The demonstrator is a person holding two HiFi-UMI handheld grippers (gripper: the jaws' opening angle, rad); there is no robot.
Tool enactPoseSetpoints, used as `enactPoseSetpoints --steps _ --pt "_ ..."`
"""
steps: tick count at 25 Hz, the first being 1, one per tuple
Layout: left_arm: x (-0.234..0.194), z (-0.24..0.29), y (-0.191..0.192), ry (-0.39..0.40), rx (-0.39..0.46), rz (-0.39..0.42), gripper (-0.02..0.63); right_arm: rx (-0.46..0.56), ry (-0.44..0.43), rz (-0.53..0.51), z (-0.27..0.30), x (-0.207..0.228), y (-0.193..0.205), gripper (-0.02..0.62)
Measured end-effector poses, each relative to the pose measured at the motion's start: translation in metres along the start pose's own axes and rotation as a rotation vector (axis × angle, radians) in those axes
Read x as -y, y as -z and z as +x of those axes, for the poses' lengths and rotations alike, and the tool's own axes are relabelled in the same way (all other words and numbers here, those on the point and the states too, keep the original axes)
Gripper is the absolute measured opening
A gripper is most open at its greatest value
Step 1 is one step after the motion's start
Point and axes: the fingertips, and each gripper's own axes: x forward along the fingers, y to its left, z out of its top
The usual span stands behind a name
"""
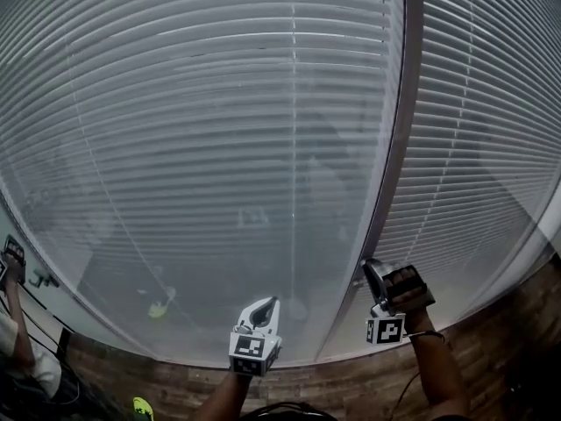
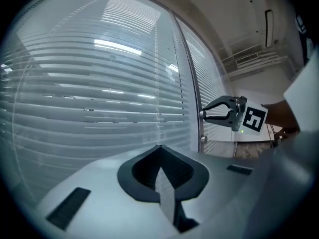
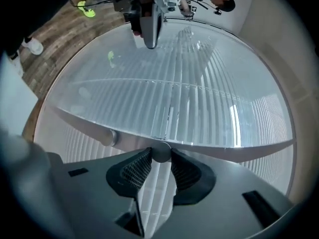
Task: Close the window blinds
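Two slatted window blinds hang side by side, a wide one (image 1: 219, 147) on the left and a narrower one (image 1: 491, 147) on the right, with a grey window post (image 1: 394, 165) between them. My right gripper (image 1: 372, 268) is up against that post, shut on a round grey rod (image 3: 161, 153) that sits between its ribbed pads (image 3: 134, 168). From the left gripper view, the right gripper (image 2: 202, 114) shows beside the post. My left gripper (image 1: 270, 303) hangs in front of the wide blind, shut with its tips together and nothing in it.
A small round knob (image 2: 203, 139) sits on the post just below the right gripper. Wooden flooring (image 1: 351, 384) runs below the window. A person's arm (image 1: 13, 323) shows at the left edge, and something yellow-green (image 1: 143, 406) lies at the bottom.
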Motion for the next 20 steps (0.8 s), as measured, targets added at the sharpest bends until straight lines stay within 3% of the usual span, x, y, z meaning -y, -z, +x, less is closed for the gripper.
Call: enactPoseSetpoints --steps 3,9,16,20 --pt "0.003 -0.001 0.002 0.005 -0.002 -0.003 0.000 0.018 -0.013 -0.025 0.000 0.000 -0.001 0.126" --pt "0.006 -0.004 0.002 0.005 -0.002 -0.008 0.000 -0.007 0.027 0.131 0.000 -0.001 0.000 0.126" --pt "0.000 -0.010 0.005 -0.018 -0.001 -0.018 0.000 0.008 0.063 0.415 -0.007 0.004 -0.010 0.127" --pt "-0.006 -0.014 0.008 -0.032 -0.011 -0.033 0.000 0.029 0.146 0.659 -0.019 0.032 -0.017 0.127"
